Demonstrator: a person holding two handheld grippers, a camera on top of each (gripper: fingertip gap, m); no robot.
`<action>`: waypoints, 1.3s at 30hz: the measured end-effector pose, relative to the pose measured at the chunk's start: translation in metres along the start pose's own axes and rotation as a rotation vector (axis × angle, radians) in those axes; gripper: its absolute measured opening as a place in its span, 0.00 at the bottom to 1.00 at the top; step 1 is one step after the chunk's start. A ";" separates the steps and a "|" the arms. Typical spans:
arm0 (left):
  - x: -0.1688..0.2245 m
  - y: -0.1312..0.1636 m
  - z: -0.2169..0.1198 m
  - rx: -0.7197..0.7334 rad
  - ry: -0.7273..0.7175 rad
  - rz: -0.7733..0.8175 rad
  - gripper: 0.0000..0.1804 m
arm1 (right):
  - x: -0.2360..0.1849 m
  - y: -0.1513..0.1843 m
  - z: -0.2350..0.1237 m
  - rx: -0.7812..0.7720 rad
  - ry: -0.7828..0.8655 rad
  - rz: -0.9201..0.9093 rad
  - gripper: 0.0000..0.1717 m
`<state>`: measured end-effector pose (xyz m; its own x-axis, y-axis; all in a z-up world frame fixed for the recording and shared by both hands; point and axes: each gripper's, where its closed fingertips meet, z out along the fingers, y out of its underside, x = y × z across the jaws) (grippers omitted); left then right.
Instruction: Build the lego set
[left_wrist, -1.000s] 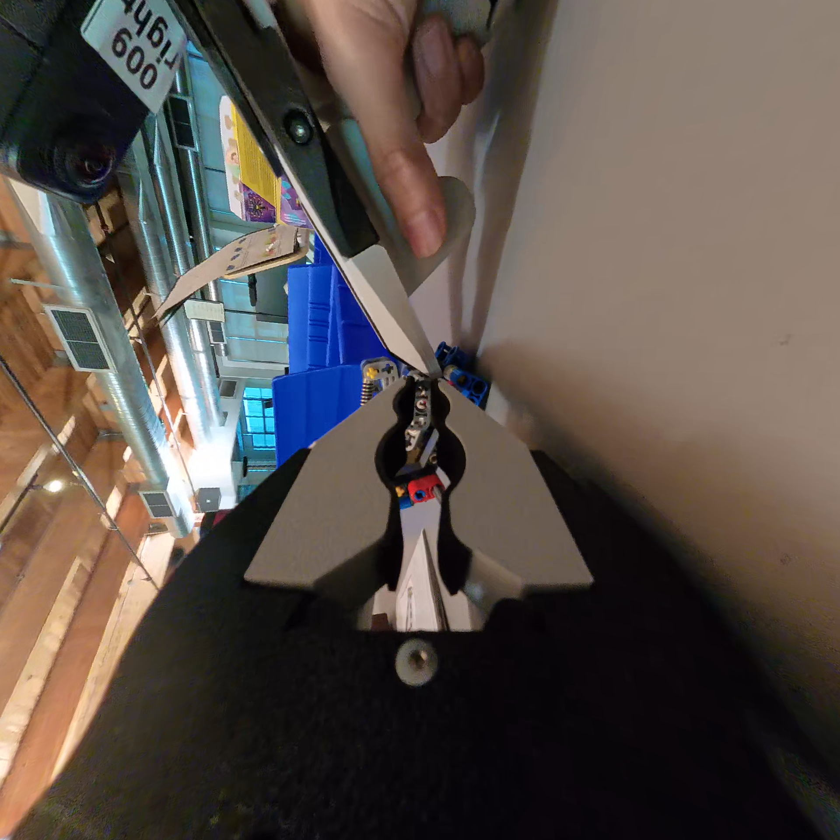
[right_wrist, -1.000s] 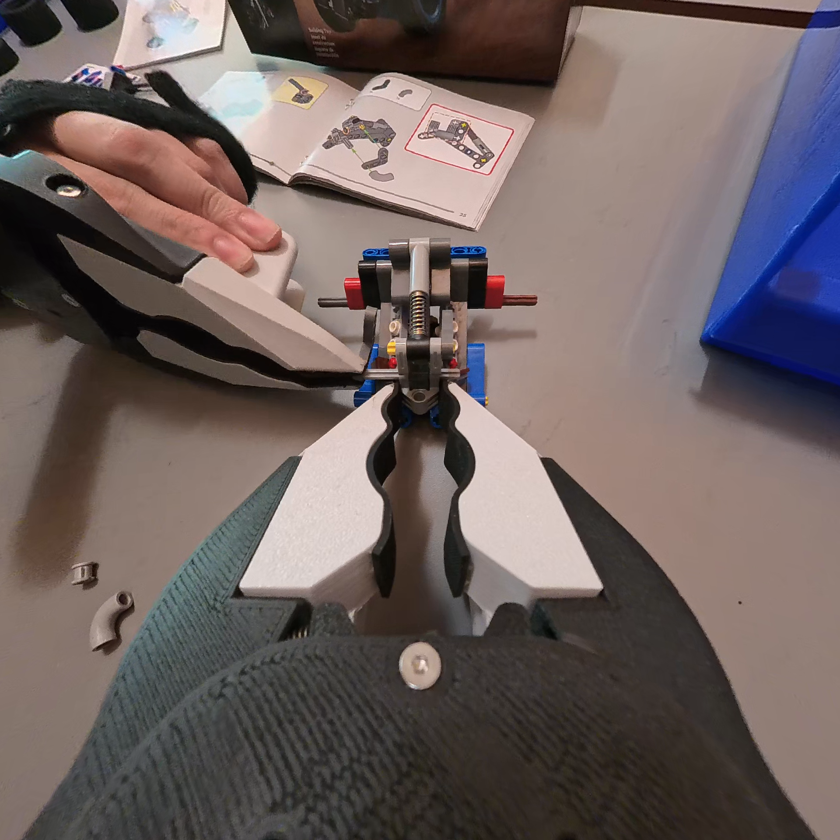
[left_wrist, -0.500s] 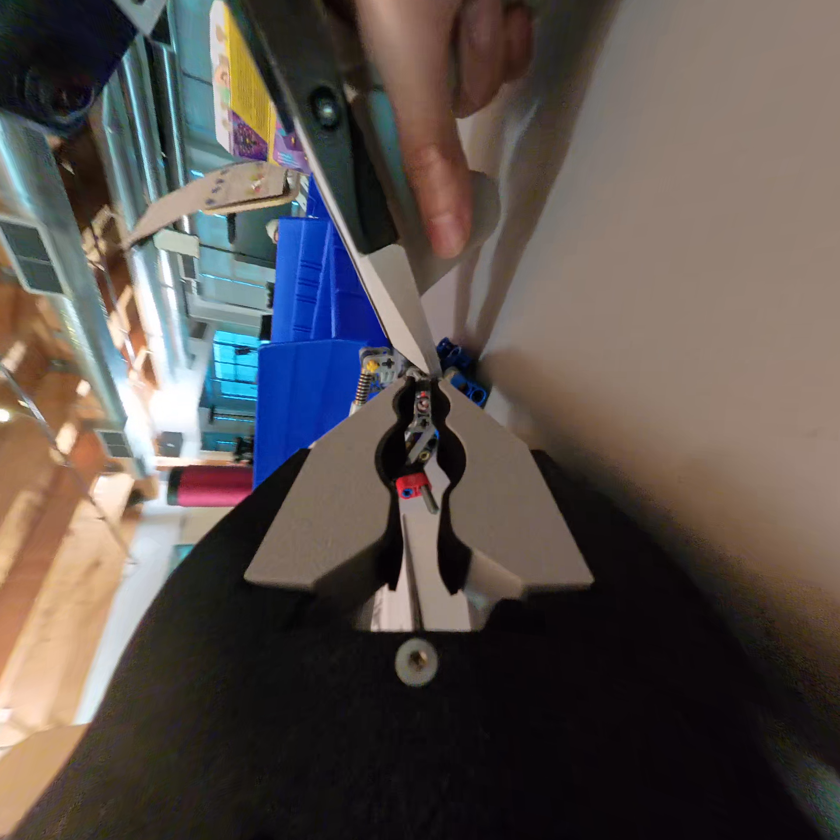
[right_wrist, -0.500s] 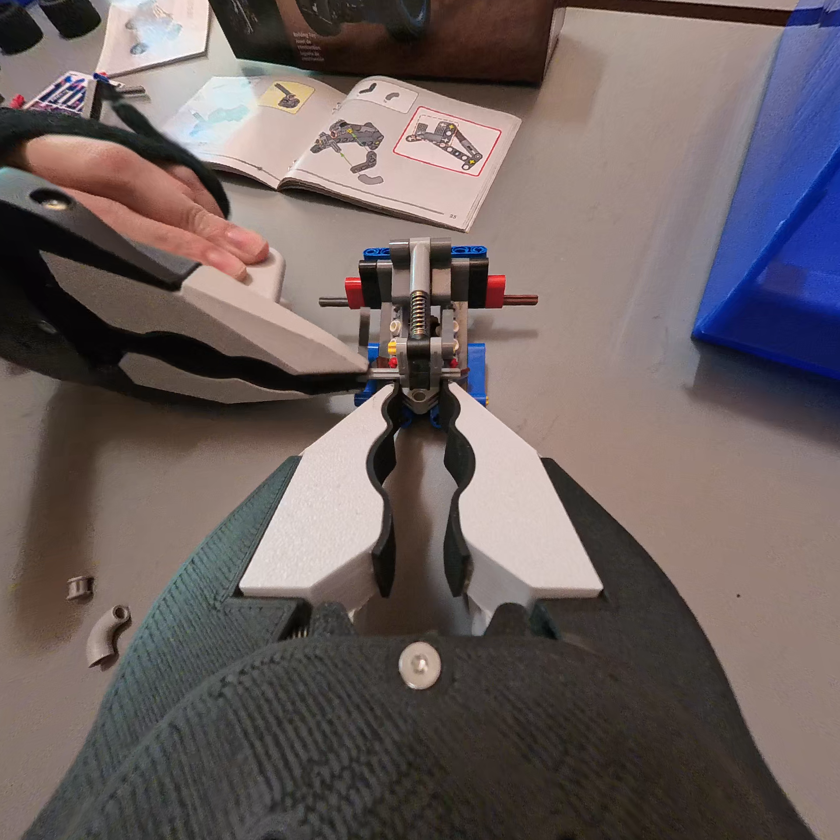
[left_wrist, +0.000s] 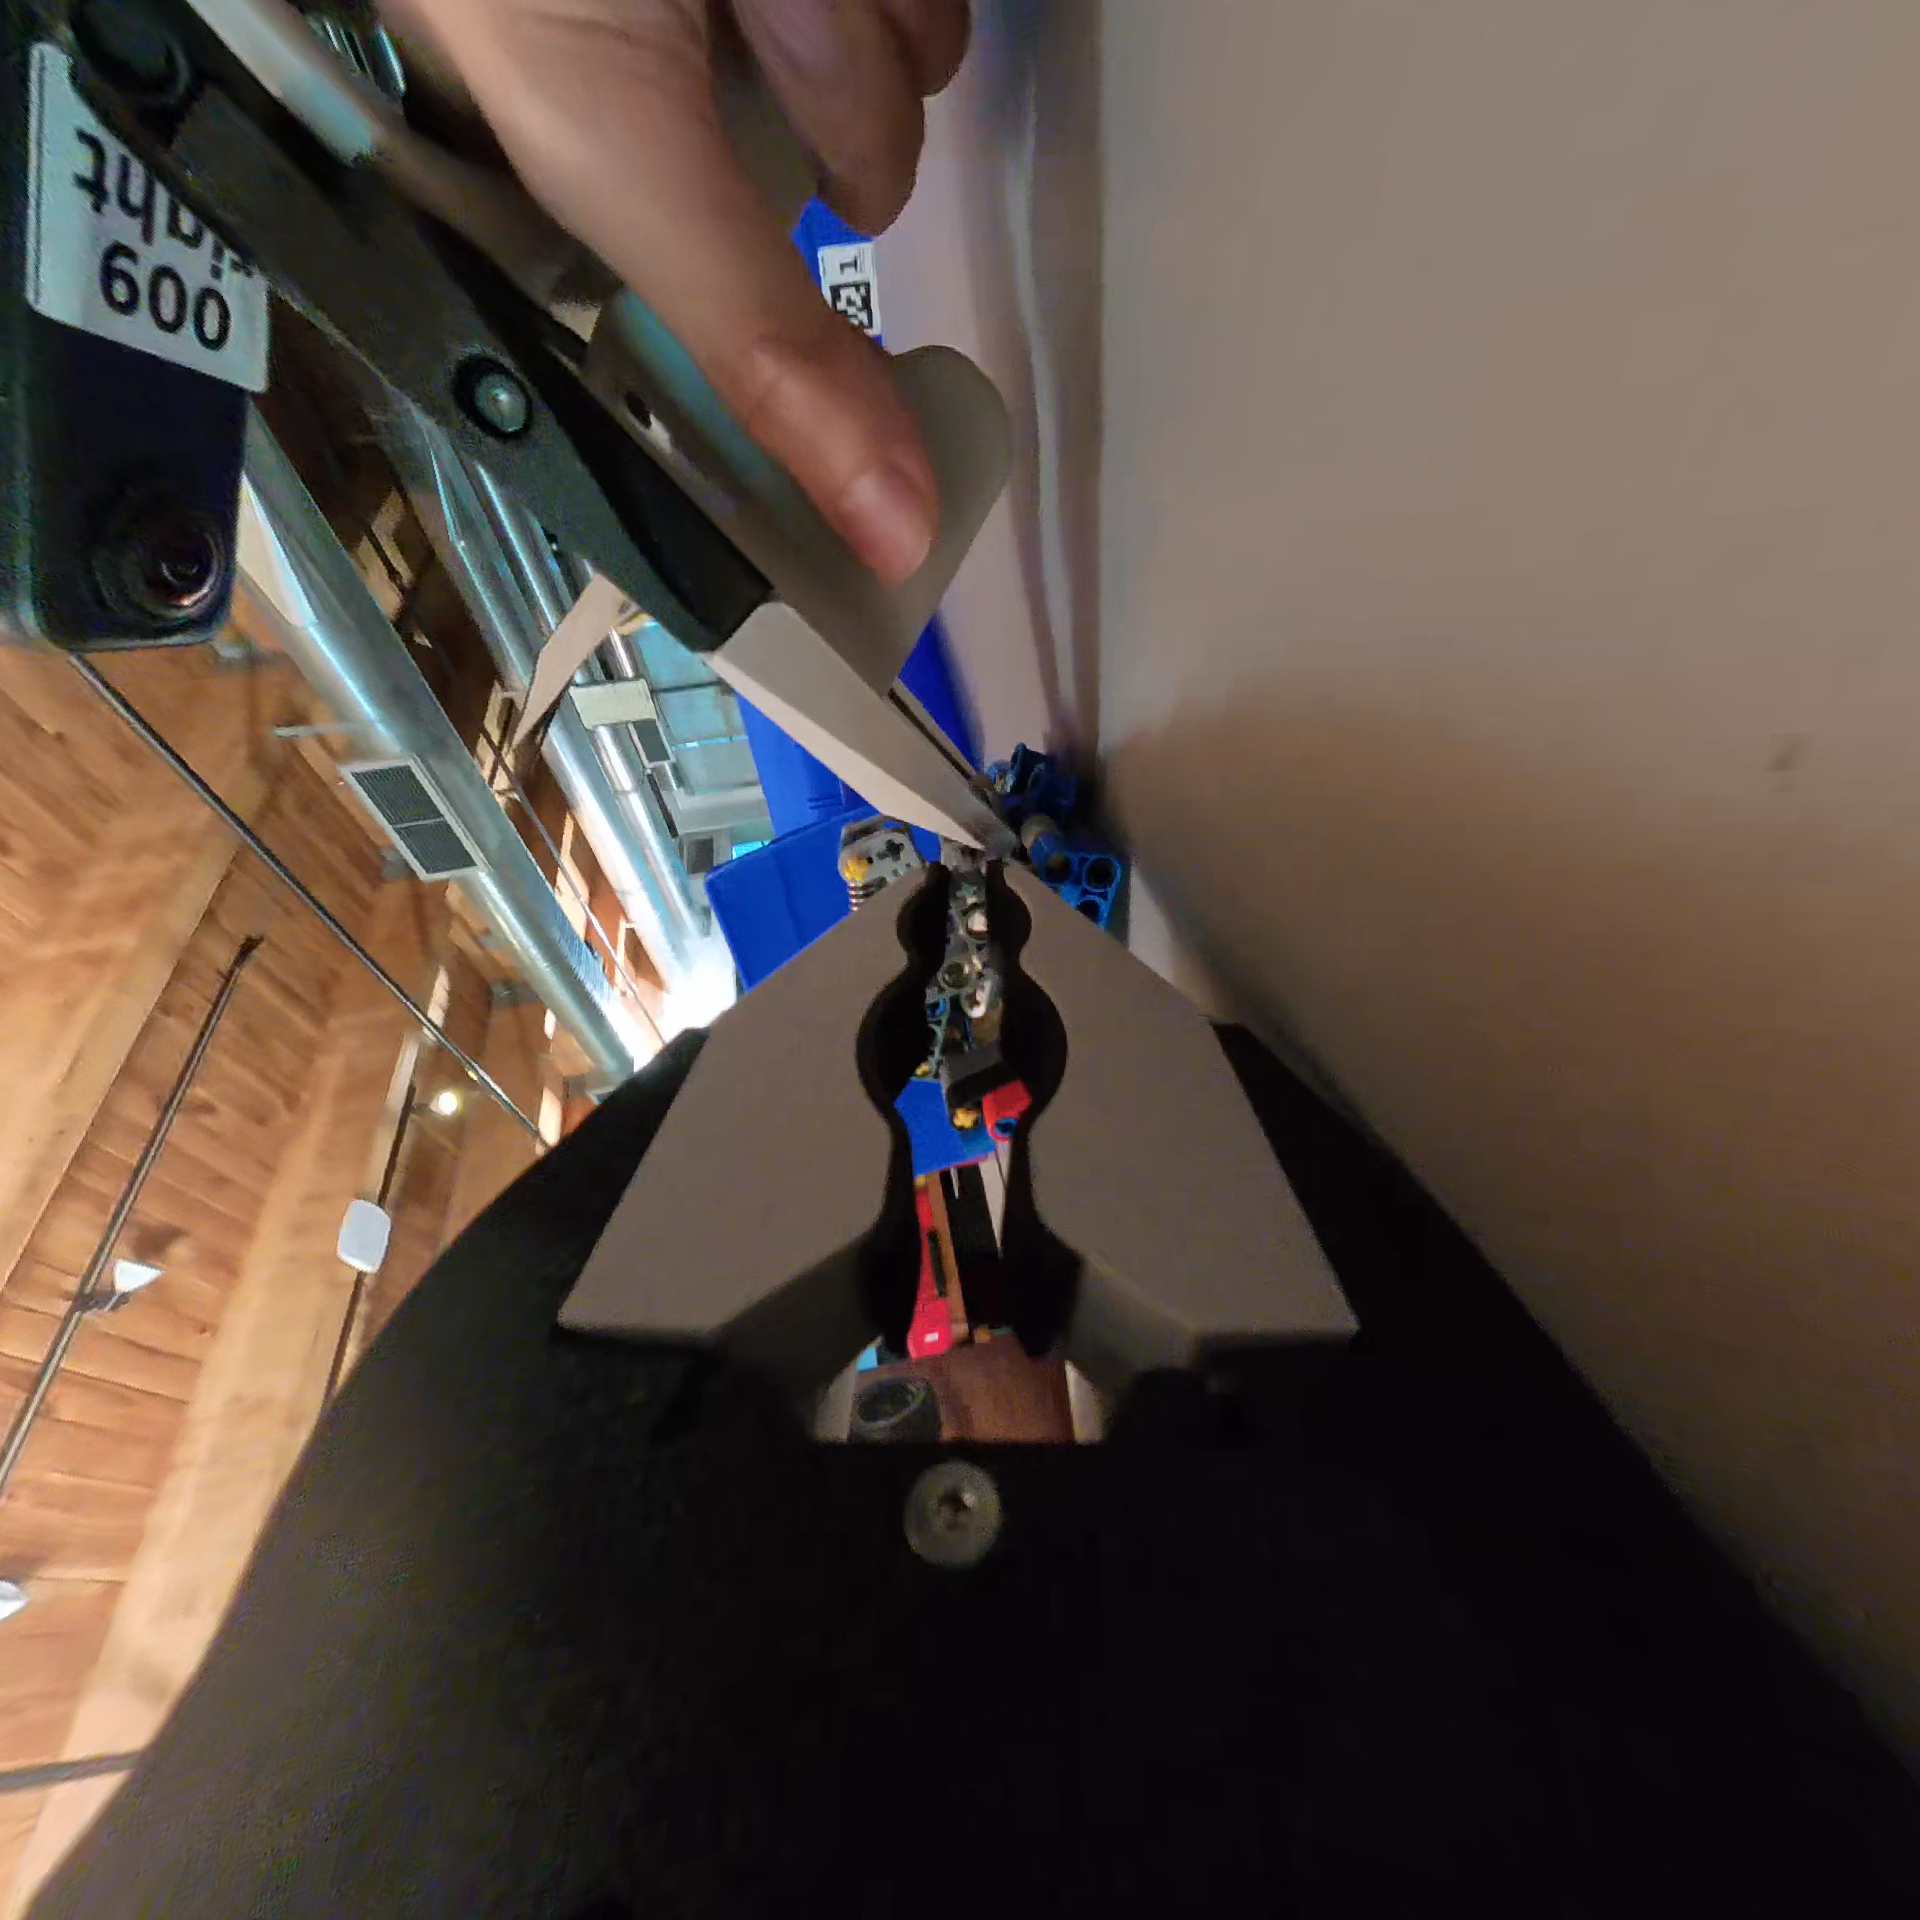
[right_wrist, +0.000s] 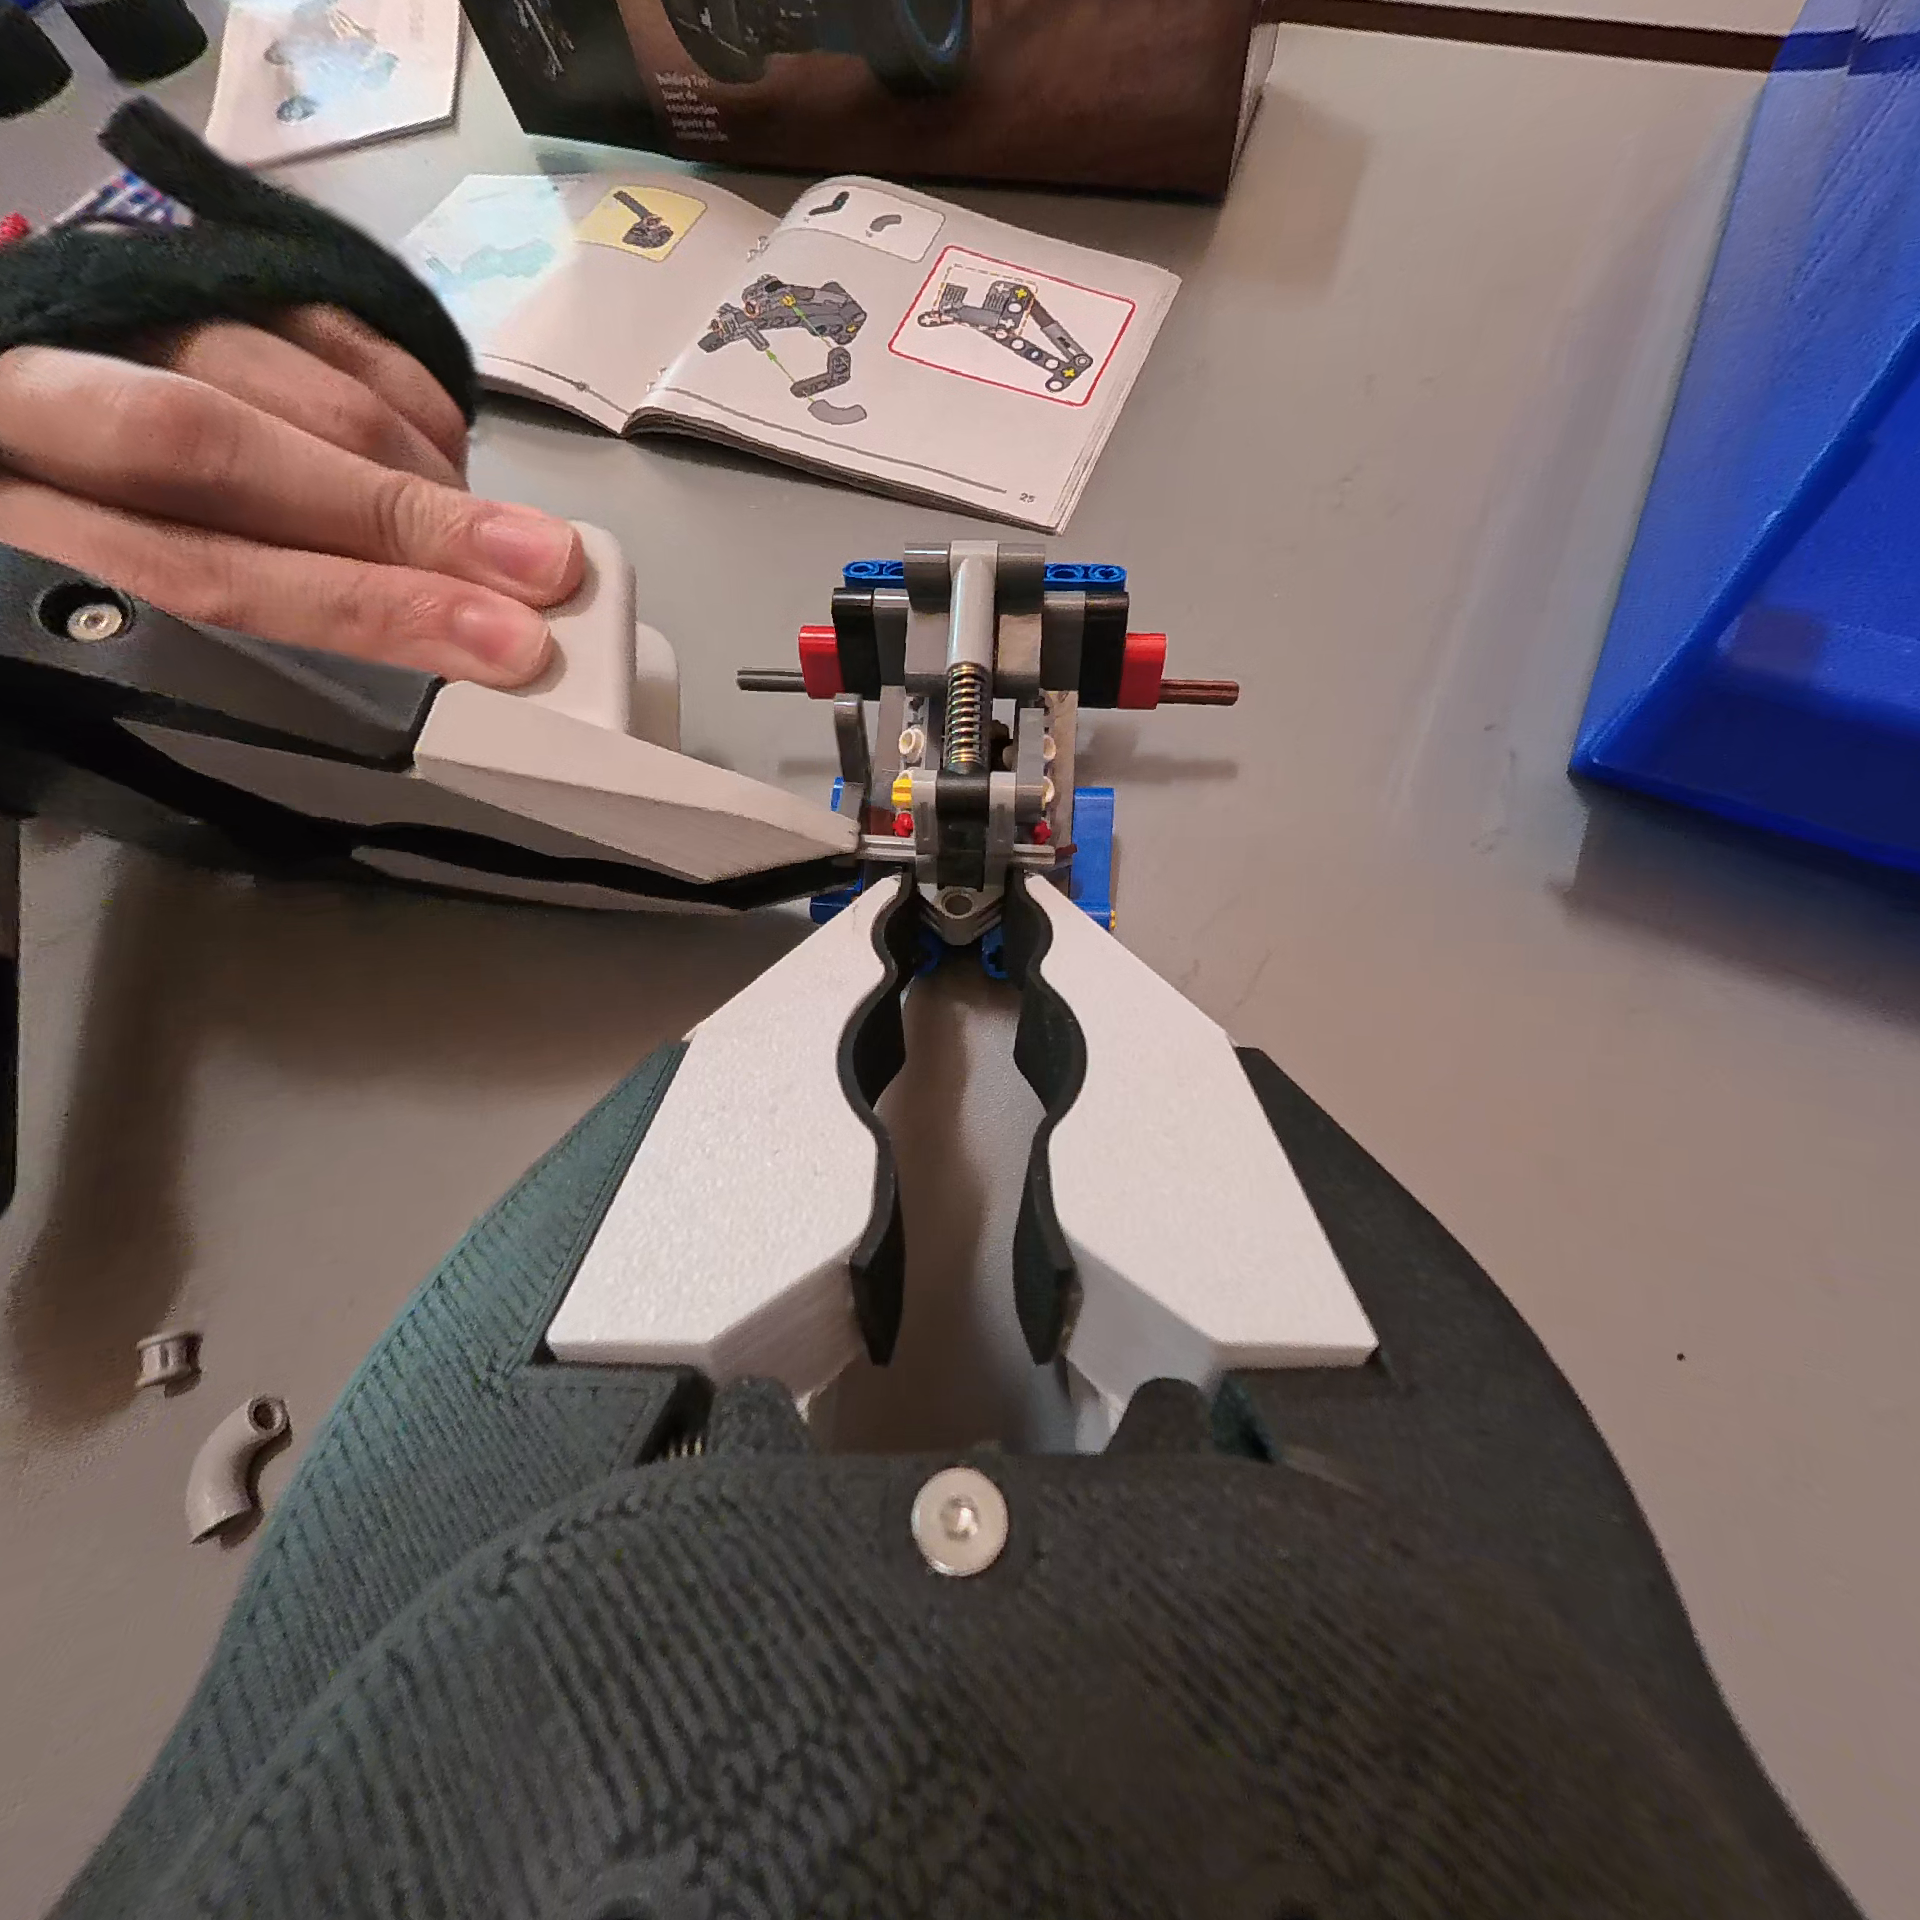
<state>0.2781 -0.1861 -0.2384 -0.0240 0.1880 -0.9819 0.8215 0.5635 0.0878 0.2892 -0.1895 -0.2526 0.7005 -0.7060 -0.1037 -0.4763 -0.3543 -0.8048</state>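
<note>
While the right gripper (right_wrist: 961, 914) clamps the brick model's (right_wrist: 971, 717) grey front piece to steady it, the left gripper (right_wrist: 847, 836), nearly closed, pinches its thin grey axle.

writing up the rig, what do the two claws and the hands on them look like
Both claws have pale grey wedge fingers with wavy black pads, on black textured bodies with a silver screw. The left claw's hand wears a black strap. The right claw's camera carries a white label.
</note>
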 end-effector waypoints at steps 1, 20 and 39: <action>0.000 0.000 0.000 0.012 0.000 -0.001 0.02 | 0.000 0.000 0.000 0.000 0.001 -0.002 0.08; -0.007 0.018 -0.018 -0.032 0.196 -1.016 0.13 | 0.000 0.000 0.000 0.003 -0.023 0.020 0.08; -0.004 0.019 -0.003 -0.178 0.291 -1.260 0.04 | 0.000 0.000 -0.001 0.002 -0.009 0.001 0.08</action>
<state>0.2923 -0.1733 -0.2325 -0.8576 -0.3906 -0.3347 0.0582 0.5728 -0.8176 0.2886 -0.1896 -0.2522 0.7047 -0.7010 -0.1094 -0.4760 -0.3527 -0.8056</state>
